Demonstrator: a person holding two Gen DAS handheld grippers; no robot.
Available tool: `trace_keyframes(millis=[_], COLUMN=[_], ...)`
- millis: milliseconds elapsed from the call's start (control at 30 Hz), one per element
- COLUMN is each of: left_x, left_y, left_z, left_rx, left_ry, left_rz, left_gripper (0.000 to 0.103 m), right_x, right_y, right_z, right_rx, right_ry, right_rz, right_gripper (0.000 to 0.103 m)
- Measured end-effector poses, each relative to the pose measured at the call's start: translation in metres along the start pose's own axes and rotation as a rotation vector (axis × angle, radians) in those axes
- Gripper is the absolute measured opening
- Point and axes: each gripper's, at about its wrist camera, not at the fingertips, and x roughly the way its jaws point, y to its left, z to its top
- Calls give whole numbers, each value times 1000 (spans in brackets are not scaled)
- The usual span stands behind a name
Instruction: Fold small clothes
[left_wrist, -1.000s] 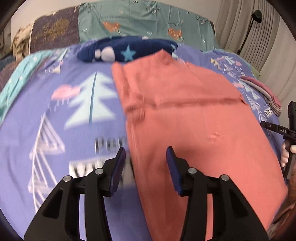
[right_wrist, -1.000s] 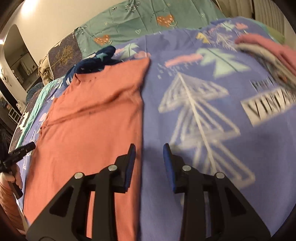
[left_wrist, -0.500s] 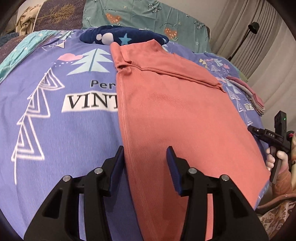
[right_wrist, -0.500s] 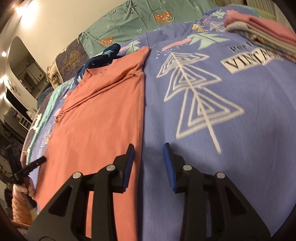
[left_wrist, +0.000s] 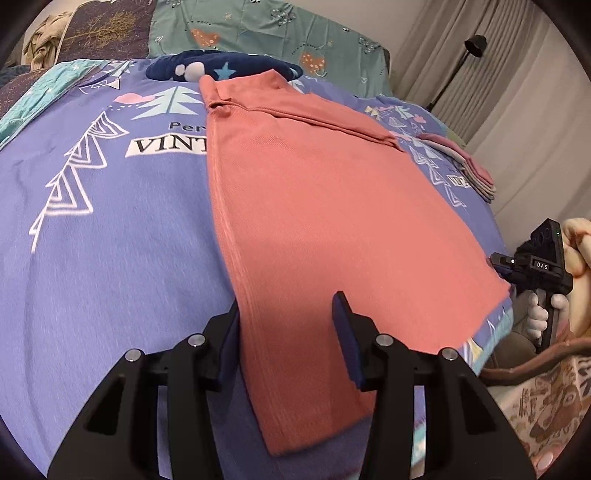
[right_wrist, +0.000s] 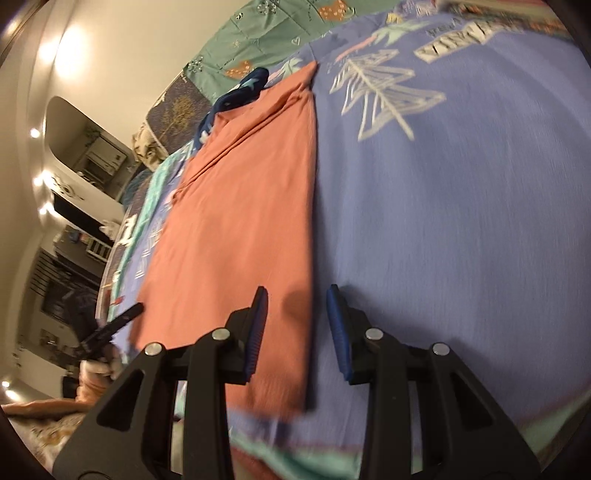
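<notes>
Lying flat on the purple bedspread (left_wrist: 92, 258), the salmon-pink garment (left_wrist: 325, 221) is the thing to steer by: it stretches lengthwise away from the near edge of the bed, its neck end far off and its hem nearest the person. To the left of the garment the bedspread shows white triangle trees and a printed word partly covered by the cloth's long left edge. At the near left corner of the garment sit the left tongs (left_wrist: 286, 328), spread wide with nothing gripped; one blue-padded finger lies just outside the cloth's left edge and the other is over the pink fabric. Beyond the garment's far end a navy piece with stars (left_wrist: 221, 68) rests against teal patterned pillows (left_wrist: 258, 29). To the right of the garment, well apart, a small stack of folded clothes (left_wrist: 465, 166) lies near the bed's far side. At the garment's near right corner the right tongs (right_wrist: 297, 325) hang likewise parted and empty, straddling the cloth's right edge, one finger above the pink fabric and one above the purple bedspread.
</notes>
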Motion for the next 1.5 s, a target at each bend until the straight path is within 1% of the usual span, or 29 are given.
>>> trace_keyframes(millis=[67, 133, 233, 333, 400, 500, 600, 667, 700, 733, 767, 800, 833, 867, 933, 967, 1000, 1033, 1067, 1100, 1133, 1200, 1233, 1300, 1333, 1400, 1433, 1500], left_x=[-6, -6, 1, 1, -4, -5, 7, 15, 17, 18, 17, 13, 10, 6, -6, -15, -30, -40, -58, -71, -87, -110, -120, -130, -128, -111, -103, -87], left_y=[1, 3, 6, 5, 5, 4, 0, -5, -3, -1, -1, -2, -2, -2, -5, -9, -16, -20, -28, -33, -39, -50, -57, -64, -62, -55, -52, -49], left_z=[-7, -8, -4, -6, -15, -19, -9, -1, 1, 2, 3, 4, 5, 9, 18, 22, 29, 32, 36, 36, 34, 27, 24, 17, 16, 17, 17, 18], left_rx=[-16, -26, -64, -88, -108, -110, -109, -87, -95, -116, -124, -114, -116, -121, -106, -86, -59, -46, -21, -4, 15, 42, 62, 101, 99, 58, 38, 13], left_ry=[0, -1, 2, 9, 19, 18, 13, 13, 24, 35, 31, 21, 16, 7, -31, -59, -102, -129, -176, -203, -231, -267, -284, -304, -297, -263, -245, -218], left_rz=[-40, -64, -105, -131, -174, -191, -206, -197, -201, -221, -231, -228, -233, -244, -263, -266, -273, -279, -277, -274, -273, -282, -278, -251, -240, -220, -212, -205], left_gripper=[47, 47, 47, 47, 47, 47, 46, 29, 6, 5, 5, 5, 5, 5, 4, 4, 4, 3, 3, 3, 3, 3, 3, 3, 3, 3, 3, 3], right_x=[-4, -1, 8, 10, 5, 4, 17, 24, 25, 25, 23, 22, 21, 19, 11, 2, -8, -20, -40, -58, -76, -101, -116, -125, -122, -105, -92, -77], right_y=[1, 3, 7, 11, 12, 7, 6, 12, 15, 18, 20, 21, 21, 21, 19, 20, 22, 27, 37, 47, 58, 75, 86, 97, 99, 94, 87, 77], right_z=[-11, -14, -8, -4, -9, -11, 1, 7, 8, 8, 6, 5, 5, 6, 11, 16, 19, 22, 24, 23, 20, 10, 1, -10, -15, -11, -9, -7], right_rx=[17, 14, 20, 15, 4, 24, 47, 28, 22, 19, 14, 9, 9, 14, 40, 53, 49, 34, 0, -37, -85, -160, -217, -287, -306, -278, -238, -189], right_ry=[26, 33, 41, 54, 69, 74, 72, 80, 83, 88, 91, 87, 77, 67, 35, 5, -21, -53, -101, -142, -176, -213, -233, -244, -233, -196, -169, -143], right_rz=[42, 61, 81, 66, 60, 79, 100, 96, 92, 110, 141, 156, 155, 157, 189, 225, 245, 261, 285, 294, 277, 253, 236, 188, 141, 92, 80, 69], right_gripper=[33, 34, 34, 34, 34, 34, 35, 34, 34, 31, 17, 10, 6, 5, 4, 4, 4, 4, 4, 4, 4, 4, 4, 5, 7, 7, 7, 7])
